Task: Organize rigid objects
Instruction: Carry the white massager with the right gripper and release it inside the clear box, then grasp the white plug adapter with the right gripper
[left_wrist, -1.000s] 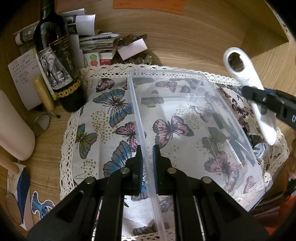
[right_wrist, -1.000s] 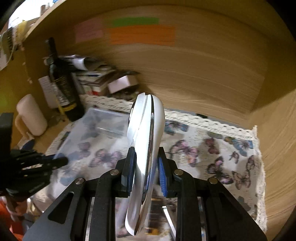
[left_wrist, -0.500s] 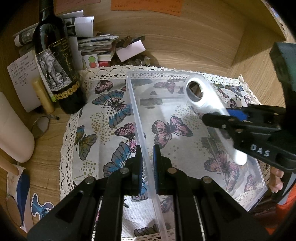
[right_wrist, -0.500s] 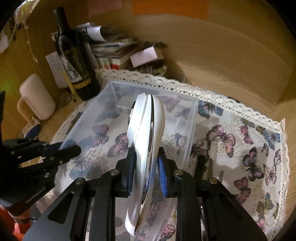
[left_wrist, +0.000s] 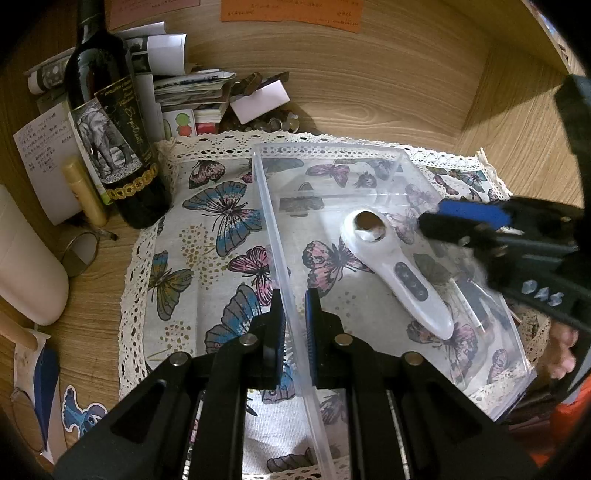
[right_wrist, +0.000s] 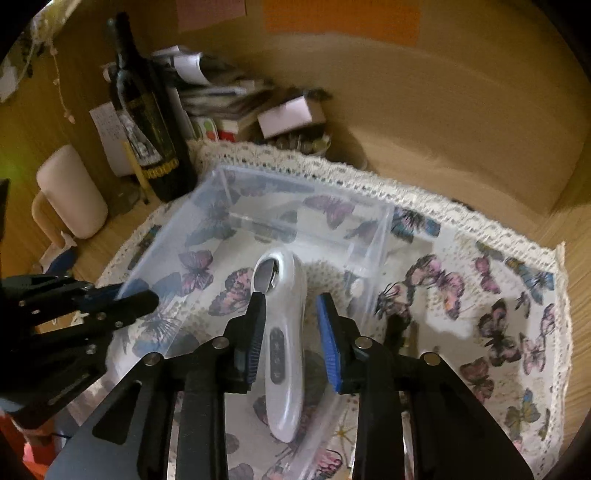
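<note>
My left gripper (left_wrist: 294, 306) is shut on the near left wall of a clear plastic box (left_wrist: 325, 148) that stands on a butterfly cloth. A white handheld device (left_wrist: 402, 280) with a round hole in its head and dark buttons lies inside the box. In the right wrist view my right gripper (right_wrist: 291, 306) hovers just over the device (right_wrist: 284, 387). Its jaws are opening, and the blue pads (right_wrist: 330, 343) stand clear of the device's sides. From the left wrist view the right gripper (left_wrist: 434, 218) reaches in from the right. The left gripper (right_wrist: 138, 293) shows at the box's (right_wrist: 295, 177) left rim.
A dark wine bottle (left_wrist: 110, 147) stands left of the box, with a heap of papers and small boxes (left_wrist: 195, 92) behind. A white cylinder (left_wrist: 26, 266) and a small round mirror (left_wrist: 79, 253) lie far left. The butterfly cloth (left_wrist: 207, 240) covers the wooden shelf. Fingers of a hand (left_wrist: 561, 350) show at the right edge.
The right gripper came down over the box with the white device, then its jaws spread and the device dropped out of the pads into the box. The left gripper kept still.
</note>
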